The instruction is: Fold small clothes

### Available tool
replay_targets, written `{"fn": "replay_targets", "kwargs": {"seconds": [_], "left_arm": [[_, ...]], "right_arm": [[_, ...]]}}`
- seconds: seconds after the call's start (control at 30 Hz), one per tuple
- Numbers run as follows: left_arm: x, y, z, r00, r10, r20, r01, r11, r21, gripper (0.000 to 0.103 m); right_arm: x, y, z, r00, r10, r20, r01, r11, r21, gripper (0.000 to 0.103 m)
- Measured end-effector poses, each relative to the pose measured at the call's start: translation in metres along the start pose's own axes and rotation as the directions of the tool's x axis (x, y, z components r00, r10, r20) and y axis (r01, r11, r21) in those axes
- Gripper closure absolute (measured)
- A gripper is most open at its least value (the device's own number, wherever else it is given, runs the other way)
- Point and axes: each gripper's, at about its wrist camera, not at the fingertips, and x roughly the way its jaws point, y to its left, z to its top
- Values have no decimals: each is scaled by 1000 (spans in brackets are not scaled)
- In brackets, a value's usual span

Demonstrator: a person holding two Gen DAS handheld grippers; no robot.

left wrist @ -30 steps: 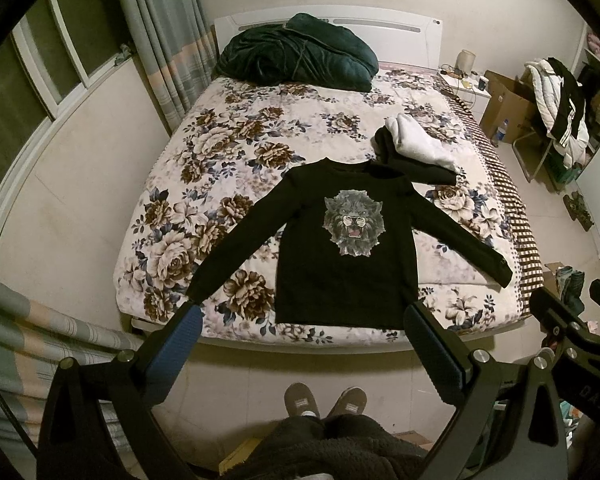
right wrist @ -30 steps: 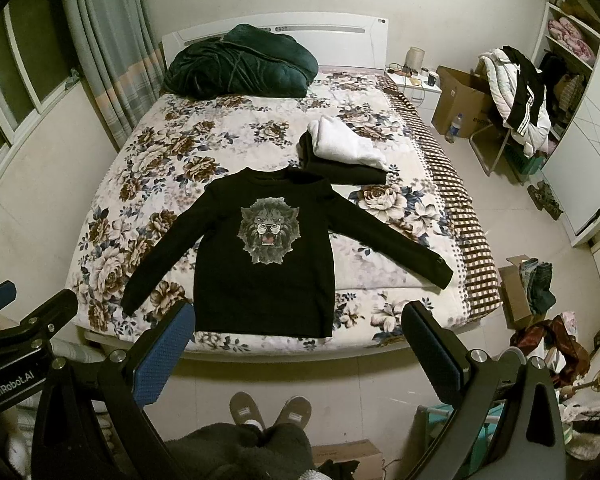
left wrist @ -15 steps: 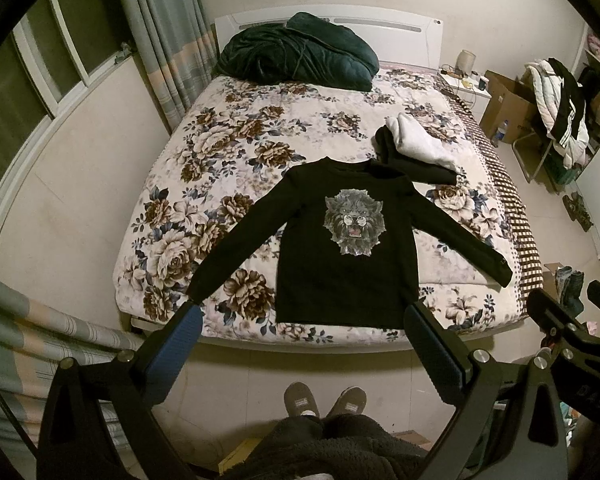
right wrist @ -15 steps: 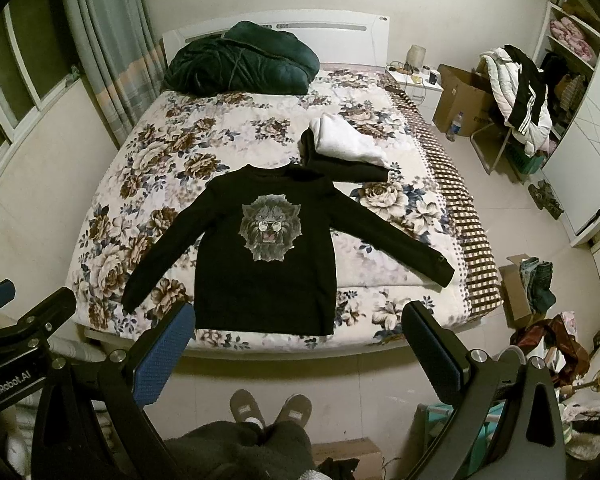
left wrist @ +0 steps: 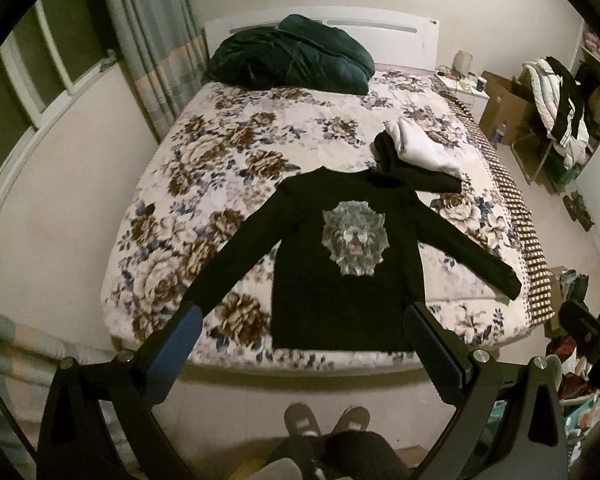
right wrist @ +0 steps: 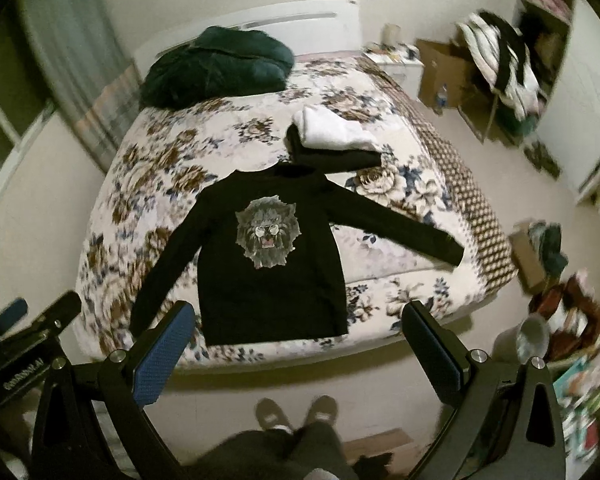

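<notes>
A black long-sleeved shirt with a grey lion print lies flat, face up, near the foot of the flowered bed, both sleeves spread out to the sides. My left gripper is open and empty, held high above the floor short of the bed's foot. Open and empty too, my right gripper hovers at about the same height, and its view is blurred. Folded white and black clothes are stacked behind the shirt's collar.
A dark green duvet is bundled at the headboard. To the right stand a nightstand, a cardboard box, a chair piled with clothes and floor clutter. A person's feet in slippers are on the floor below. Curtains hang left.
The right gripper's view has swung and tilted, so the bed and shirt now sit further left and look blurred. The left gripper has barely moved. The shirt lies unchanged.
</notes>
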Motion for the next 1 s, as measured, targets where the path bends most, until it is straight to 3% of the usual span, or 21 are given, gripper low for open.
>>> {"fn": "replay_targets", "kwargs": {"seconds": [0.13, 0.23, 0.33, 0.43, 0.57, 0.77, 0.93, 0.97, 1.0], "left_arm": [[45, -14, 16, 999, 42, 13, -42, 999, 27, 0], [97, -37, 31, 997, 68, -27, -67, 997, 45, 0], [147, -60, 43, 994, 94, -60, -90, 994, 60, 0], [209, -89, 52, 985, 131, -112, -124, 990, 69, 0], [300, -132, 59, 963, 169, -212, -161, 985, 53, 0], [427, -188, 48, 927, 190, -322, -178, 982, 67, 0], [514, -219, 29, 884, 251, -394, -215, 967, 134, 0], [524, -223, 28, 881, 253, -399, -216, 967, 136, 0], [535, -227, 27, 879, 251, -405, -215, 967, 134, 0]], "right_arm": [[50, -36, 17, 1000, -25, -3, 25, 992, 126, 0], [114, -84, 23, 998, -50, -47, 60, 969, 240, 0], [184, -134, 36, 994, -23, -108, 61, 929, 366, 0], [267, -198, 39, 989, 24, -145, 54, 860, 508, 0], [378, -289, 39, 990, 66, -126, 34, 752, 658, 0], [496, -388, 28, 996, 27, -81, 48, 611, 790, 0], [578, -467, -3, 999, 34, -10, -5, 415, 910, 1], [587, -477, -8, 1000, 29, 1, -12, 382, 924, 1], [600, -492, -17, 999, 23, 38, -43, 322, 946, 3]]}}
